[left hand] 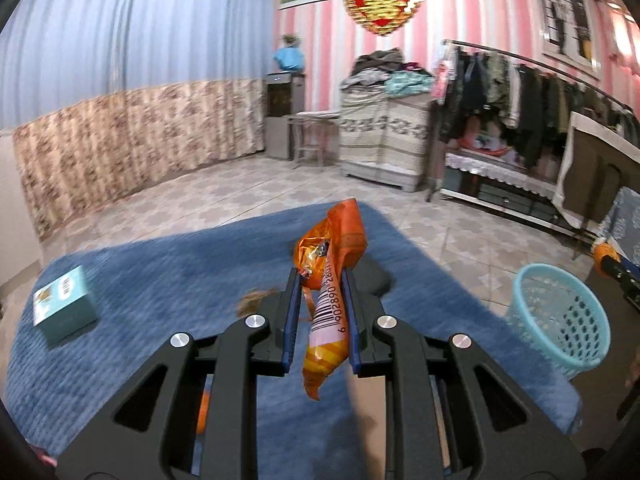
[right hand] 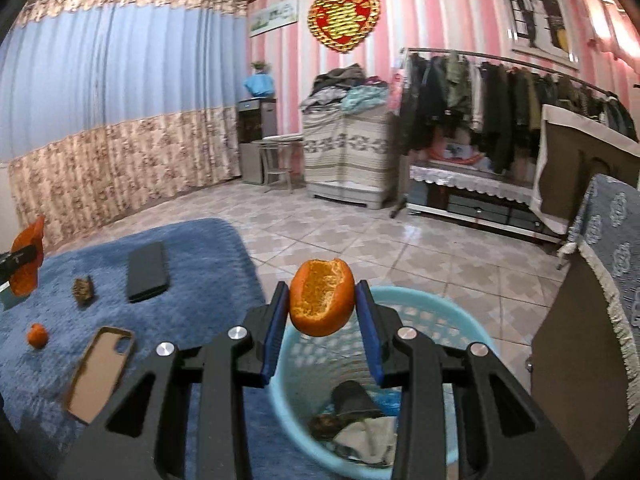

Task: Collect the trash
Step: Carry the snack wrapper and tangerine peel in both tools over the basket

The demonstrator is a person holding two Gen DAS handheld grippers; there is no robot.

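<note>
In the left wrist view, the left gripper [left hand: 320, 280] is clamped on an orange snack wrapper [left hand: 329, 292], its blue pads pressing the barcode strip from both sides; the wrapper's top flares open above the fingers and its lower end hangs down between the black linkages. The whole frame is smeared by motion, so the small brown clump [left hand: 252, 300] on the blue rug [left hand: 160, 280] just left of the fingers is hard to identify. A teal box [left hand: 64, 308] lies on the rug at far left, and a light blue basket [left hand: 560, 320] stands off the rug's right edge on the tiled floor. In the right wrist view, the right gripper [right hand: 322, 300] pinches a piece of orange peel [right hand: 322, 298], pith side facing the camera, held directly above the light blue basket [right hand: 420, 304], whose lower part is hidden behind the linkages; dark and pale rubbish inside it is partly visible. On the blue rug [right hand: 200, 248] to the left lie a dark flat case [right hand: 147, 266], a brown lump [right hand: 83, 289], a small orange piece [right hand: 37, 335] and a tan phone case [right hand: 100, 372]. At the far left edge the orange snack wrapper [right hand: 26, 256] is cut off by the frame.
</note>
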